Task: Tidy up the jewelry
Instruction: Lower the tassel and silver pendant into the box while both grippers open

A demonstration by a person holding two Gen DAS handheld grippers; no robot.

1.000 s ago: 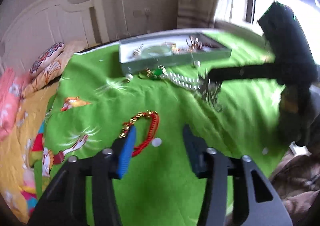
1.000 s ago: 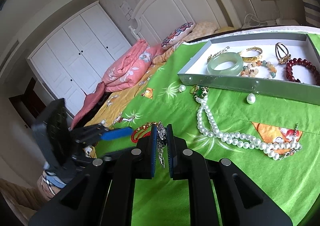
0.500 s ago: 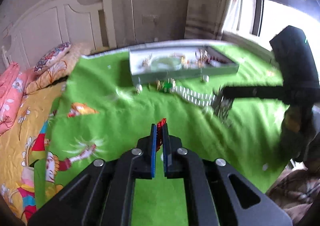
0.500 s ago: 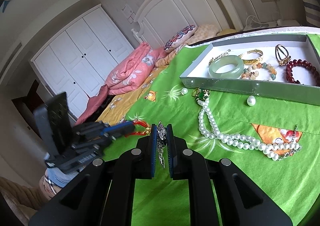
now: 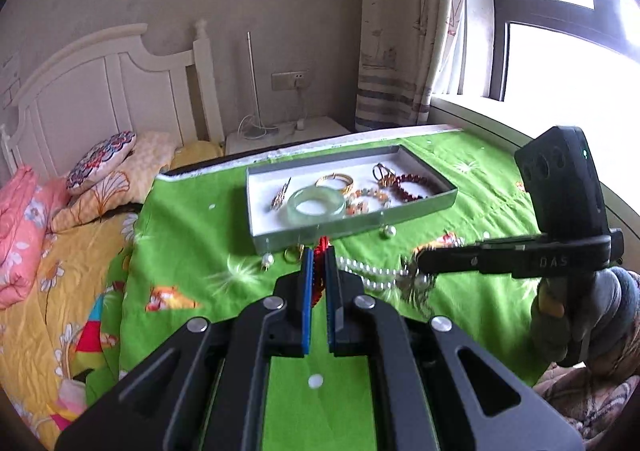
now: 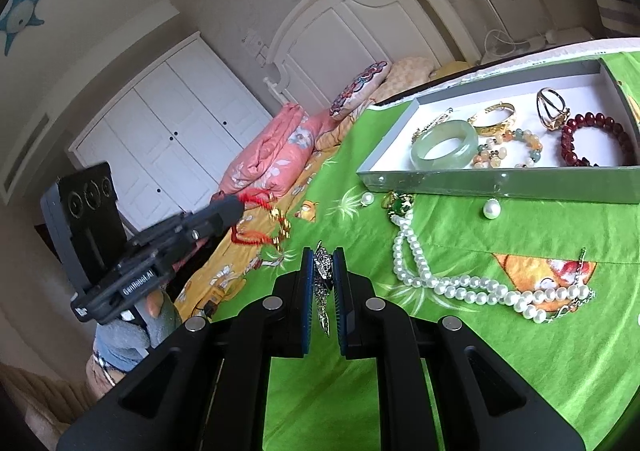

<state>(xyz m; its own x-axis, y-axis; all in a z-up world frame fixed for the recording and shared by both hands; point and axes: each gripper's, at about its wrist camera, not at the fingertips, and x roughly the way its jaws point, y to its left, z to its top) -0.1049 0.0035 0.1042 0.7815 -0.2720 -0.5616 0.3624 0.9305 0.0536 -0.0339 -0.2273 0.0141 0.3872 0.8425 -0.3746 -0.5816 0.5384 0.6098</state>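
Note:
My left gripper (image 5: 319, 253) is shut on a red cord bracelet with gold beads (image 5: 319, 271). It hangs in the air off that gripper's tips in the right wrist view (image 6: 260, 219). My right gripper (image 6: 323, 255) is shut on a silver chain piece (image 6: 323, 283), which dangles below its tips in the left wrist view (image 5: 412, 279). A grey tray (image 5: 360, 227) sits beyond both on the green sheet; it holds a jade bangle (image 6: 444, 145), a gold bangle (image 6: 494, 117), a dark red bead bracelet (image 6: 596, 139) and other pieces. A pearl necklace (image 6: 452, 283) lies on the sheet in front of it.
A green-stone ring (image 6: 400, 203) and loose pearls (image 6: 491, 209) lie by the tray's front wall. Pillows (image 5: 100, 159) and a pink quilt (image 6: 272, 155) lie left on the bed, under a white headboard (image 5: 108, 91). A curtain and window (image 5: 560, 31) are on the right.
My left gripper closed on the red cord bracelet that lay on the sheet and lifted it clear. The right gripper kept still with the silver chain.

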